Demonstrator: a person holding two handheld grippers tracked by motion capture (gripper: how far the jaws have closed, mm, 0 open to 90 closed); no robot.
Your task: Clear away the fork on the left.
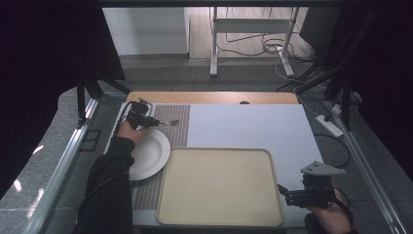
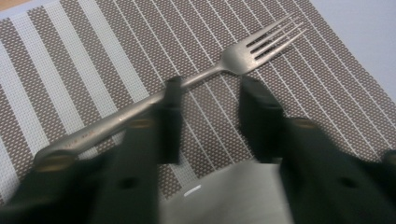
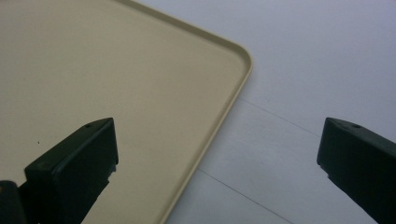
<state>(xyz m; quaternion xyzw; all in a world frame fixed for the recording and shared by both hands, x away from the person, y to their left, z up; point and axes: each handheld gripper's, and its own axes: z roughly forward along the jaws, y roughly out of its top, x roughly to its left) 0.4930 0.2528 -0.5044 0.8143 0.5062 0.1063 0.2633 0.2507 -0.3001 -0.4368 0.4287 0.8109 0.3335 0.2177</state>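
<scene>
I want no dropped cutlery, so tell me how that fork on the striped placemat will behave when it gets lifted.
The fork looks like metal, so probably stiff and light. It lies flat on the woven placemat, leaving little room for the fingers under its thin handle. Its smooth, shiny surface may slip or pivot if pinched off-centre; the left gripper stands open near its neck.

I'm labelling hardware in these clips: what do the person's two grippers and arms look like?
Both are black two-finger tools. The left gripper trails a black cable, and that arm wears a black sleeve. The right gripper carries a grey three-cornered plate on top. Its fingers are blocky, matte black, with small holes near the tips.
</scene>
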